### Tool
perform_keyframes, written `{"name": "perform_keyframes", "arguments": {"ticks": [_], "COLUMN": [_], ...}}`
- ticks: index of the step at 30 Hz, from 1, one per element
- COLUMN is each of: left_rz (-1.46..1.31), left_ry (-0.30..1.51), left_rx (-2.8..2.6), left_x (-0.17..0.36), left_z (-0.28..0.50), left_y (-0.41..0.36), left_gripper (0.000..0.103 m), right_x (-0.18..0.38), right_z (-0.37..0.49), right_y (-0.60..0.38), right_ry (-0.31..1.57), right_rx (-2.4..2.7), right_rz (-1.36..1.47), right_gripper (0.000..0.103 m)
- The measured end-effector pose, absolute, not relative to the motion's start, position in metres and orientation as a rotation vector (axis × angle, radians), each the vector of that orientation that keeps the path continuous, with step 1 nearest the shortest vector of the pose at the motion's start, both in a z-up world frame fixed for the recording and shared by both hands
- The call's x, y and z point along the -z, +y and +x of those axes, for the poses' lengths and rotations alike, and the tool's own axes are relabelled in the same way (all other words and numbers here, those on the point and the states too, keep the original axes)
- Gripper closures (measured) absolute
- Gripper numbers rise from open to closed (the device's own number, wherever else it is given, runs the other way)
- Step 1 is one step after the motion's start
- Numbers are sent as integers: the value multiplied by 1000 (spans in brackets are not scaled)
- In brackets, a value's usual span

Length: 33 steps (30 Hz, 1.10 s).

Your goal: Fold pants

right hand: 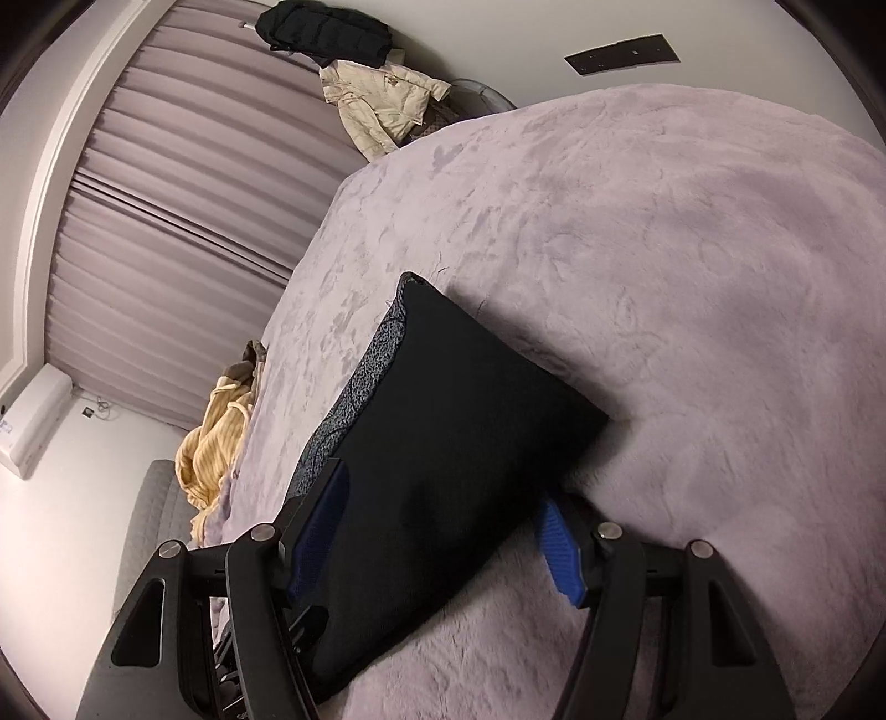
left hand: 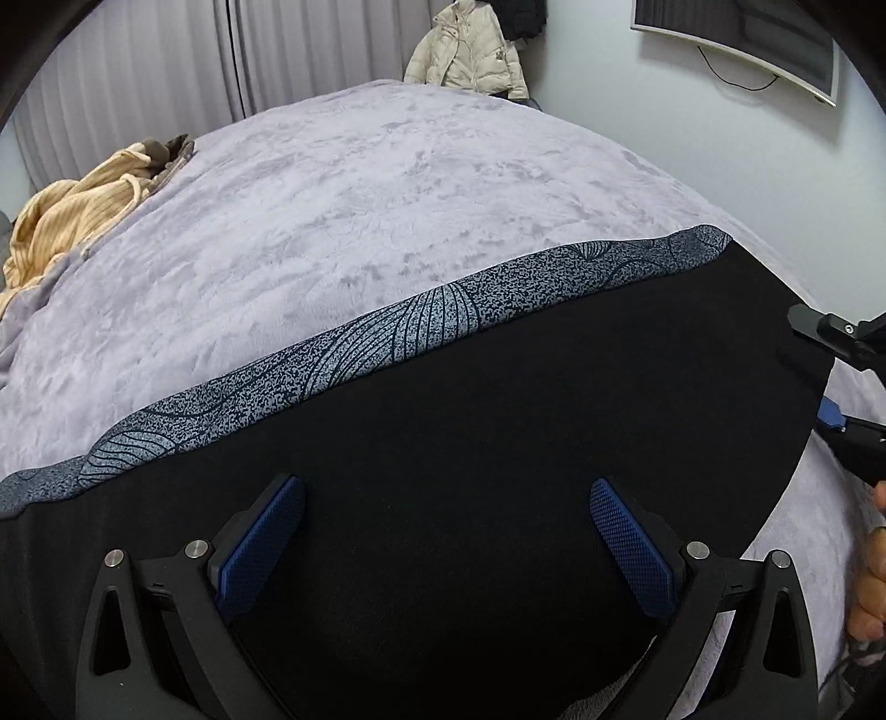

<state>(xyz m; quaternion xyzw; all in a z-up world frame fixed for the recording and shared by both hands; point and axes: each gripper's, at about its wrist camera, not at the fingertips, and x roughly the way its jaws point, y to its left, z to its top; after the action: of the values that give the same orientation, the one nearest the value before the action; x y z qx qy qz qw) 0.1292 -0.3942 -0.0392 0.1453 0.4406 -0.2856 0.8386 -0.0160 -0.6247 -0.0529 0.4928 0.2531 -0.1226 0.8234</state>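
Note:
Black pants [left hand: 470,454] with a grey patterned stripe [left hand: 421,321] along their far edge lie folded flat on a lilac plush bedspread [left hand: 343,194]. My left gripper [left hand: 447,504] is open, hovering just over the black cloth with nothing between its blue pads [left hand: 260,543]. My right gripper [right hand: 443,515] is open; its fingers straddle the near end of the pants [right hand: 443,421], one blue pad [right hand: 559,543] on each side, not closed on the cloth. The right gripper also shows in the left wrist view [left hand: 830,376] at the pants' right end.
A yellow ribbed garment [left hand: 66,216] lies heaped at the bed's left edge, also seen in the right wrist view [right hand: 216,437]. A cream jacket [left hand: 470,50] hangs beyond the bed. Curtains [right hand: 166,221] and a wall screen [left hand: 747,39] stand behind. The bedspread [right hand: 664,249] is wide.

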Motion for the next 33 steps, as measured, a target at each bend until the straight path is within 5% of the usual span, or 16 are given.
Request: {"name": "perform_keyframes", "arguments": {"ticks": [1,2,3,7,12,19,33], "left_rz": [292,266,225,33,-155,-20,-92], "left_ry": [954,963,955,928,1103,1058,978], "left_rx": [606,611,612,658,897,955,741], "left_x": [34,30,23,1,32,40,-7], "left_z": [131,134,136,143,148,132,138], "left_y": [-392,-390,-385,-376,-391,-399,-200], "left_gripper": [0,0,0,0,0,0,0], "right_x": [53,54,55,37,-3,-32,-105], "right_z": [-15,-16,-18,-30,-30,-14,35], "right_y": [-625,-627,-628,-614,-590,-560,-398], "right_ry": [532,527,516,438,403,424,529], "right_rx": [261,257,241,219,189,159,-25], "right_rz": [1051,1058,1073,1034,876,767,410], "right_gripper": [45,71,87,88,88,88,88]}}
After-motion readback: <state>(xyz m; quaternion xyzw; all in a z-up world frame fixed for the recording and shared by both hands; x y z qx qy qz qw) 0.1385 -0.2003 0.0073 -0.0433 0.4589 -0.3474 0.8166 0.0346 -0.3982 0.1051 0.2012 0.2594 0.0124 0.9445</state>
